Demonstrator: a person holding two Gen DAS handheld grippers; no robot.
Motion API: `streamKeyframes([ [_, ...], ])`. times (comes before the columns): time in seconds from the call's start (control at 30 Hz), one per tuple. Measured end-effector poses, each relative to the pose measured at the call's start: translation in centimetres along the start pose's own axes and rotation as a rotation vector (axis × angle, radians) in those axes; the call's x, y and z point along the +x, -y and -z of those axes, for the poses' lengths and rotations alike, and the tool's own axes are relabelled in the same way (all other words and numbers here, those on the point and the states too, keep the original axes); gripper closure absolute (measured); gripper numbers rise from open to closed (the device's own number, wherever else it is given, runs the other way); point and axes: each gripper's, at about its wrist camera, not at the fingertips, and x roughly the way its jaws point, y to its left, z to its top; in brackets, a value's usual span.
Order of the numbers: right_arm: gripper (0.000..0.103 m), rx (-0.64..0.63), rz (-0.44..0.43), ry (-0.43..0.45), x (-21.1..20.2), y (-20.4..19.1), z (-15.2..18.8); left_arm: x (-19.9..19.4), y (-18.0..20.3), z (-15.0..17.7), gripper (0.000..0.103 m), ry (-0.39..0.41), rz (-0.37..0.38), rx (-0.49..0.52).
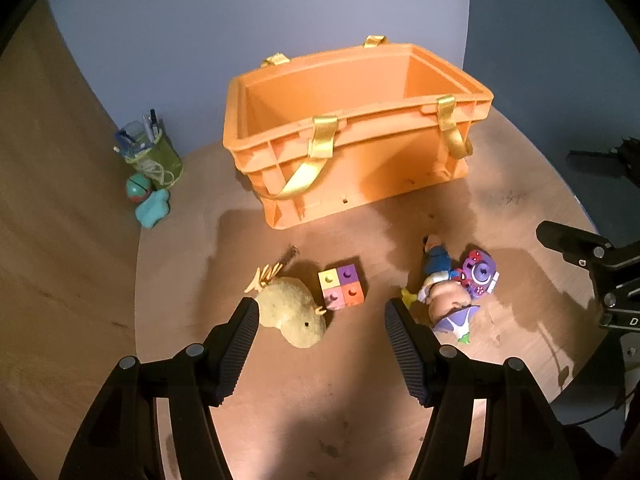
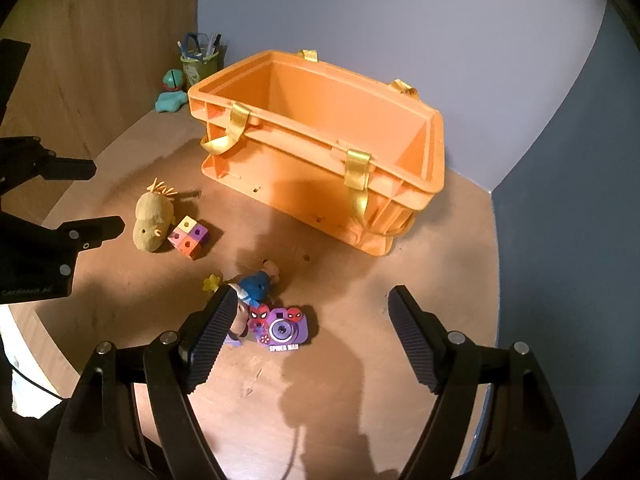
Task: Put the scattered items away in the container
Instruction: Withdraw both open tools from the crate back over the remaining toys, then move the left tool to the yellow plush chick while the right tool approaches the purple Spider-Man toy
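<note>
both grippers, left gripper (image 1: 322,320) and right gripper (image 2: 308,312), hover spread and empty. nearest the table's (image 1: 320,420) front edge: soft yellow plush bird (image 1: 294,316), squeezable mid-body; light, stiff purple toy camera (image 2: 284,329). farther back, the empty orange crate (image 1: 352,136).

Wooden table (image 1: 360,420), orange crate (image 1: 352,152), plush chick (image 1: 292,316), block cube (image 1: 342,286), doll (image 1: 440,288), toy camera (image 2: 284,330)

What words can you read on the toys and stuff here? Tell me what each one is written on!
"SPIDER MAN": on the tag at the bottom of the purple toy camera.
Faint grey lettering on the body of the left hand-held gripper, seen from the right wrist view: too dim to read.
"D": one white letter at the picture's edge on the right hand-held gripper; the rest is cut off.
Orange box, blocks: no words.
</note>
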Motion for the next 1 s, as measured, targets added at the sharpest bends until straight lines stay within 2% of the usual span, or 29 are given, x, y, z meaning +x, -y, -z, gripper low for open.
streamKeyframes([
  [1.0,0.027,0.062,-0.052,-0.19,6.8,-0.7,3.5,6.8,-0.6,1.2,0.041,-0.127,0.049,-0.05],
])
